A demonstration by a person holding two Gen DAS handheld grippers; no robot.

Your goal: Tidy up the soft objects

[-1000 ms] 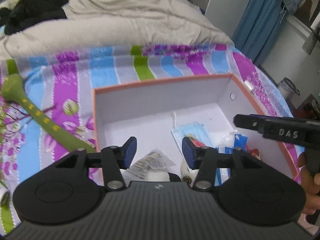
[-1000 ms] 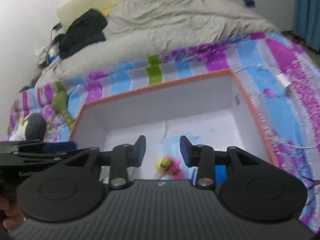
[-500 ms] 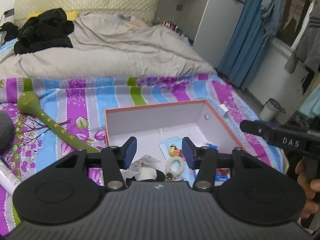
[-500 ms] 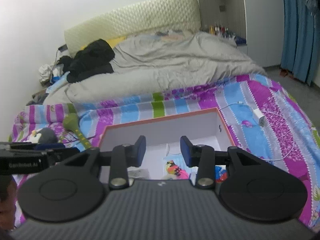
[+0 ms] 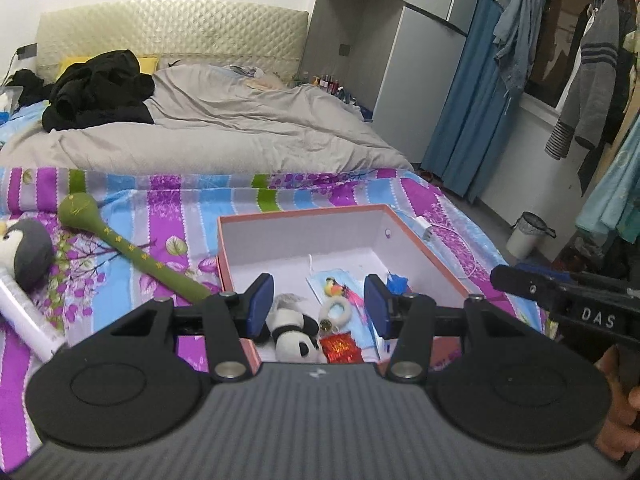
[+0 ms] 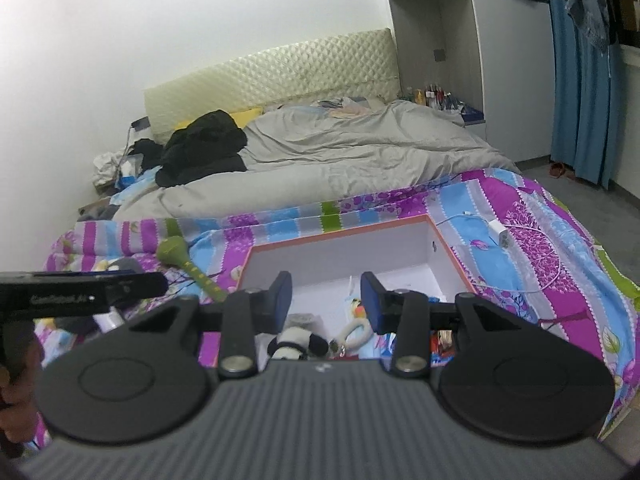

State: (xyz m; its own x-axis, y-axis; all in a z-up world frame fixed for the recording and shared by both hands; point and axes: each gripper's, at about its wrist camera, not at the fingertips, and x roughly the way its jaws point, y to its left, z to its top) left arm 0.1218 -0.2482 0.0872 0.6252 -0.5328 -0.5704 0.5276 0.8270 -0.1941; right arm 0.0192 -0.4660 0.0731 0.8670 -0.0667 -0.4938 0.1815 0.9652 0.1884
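My left gripper and right gripper both sit released, empty, low centre of frame above the box. Panda plush already lies inside, near edge. Next candidates, I judge: green plush stick mid-left, then penguin plush far left. Pinch the stick mid-shaft, firmly; it may sag.

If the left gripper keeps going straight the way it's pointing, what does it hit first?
Probably the small toys in the orange box: the open left gripper frames the panda plush and the white ring beside it. Depth is hard to judge through the fisheye.
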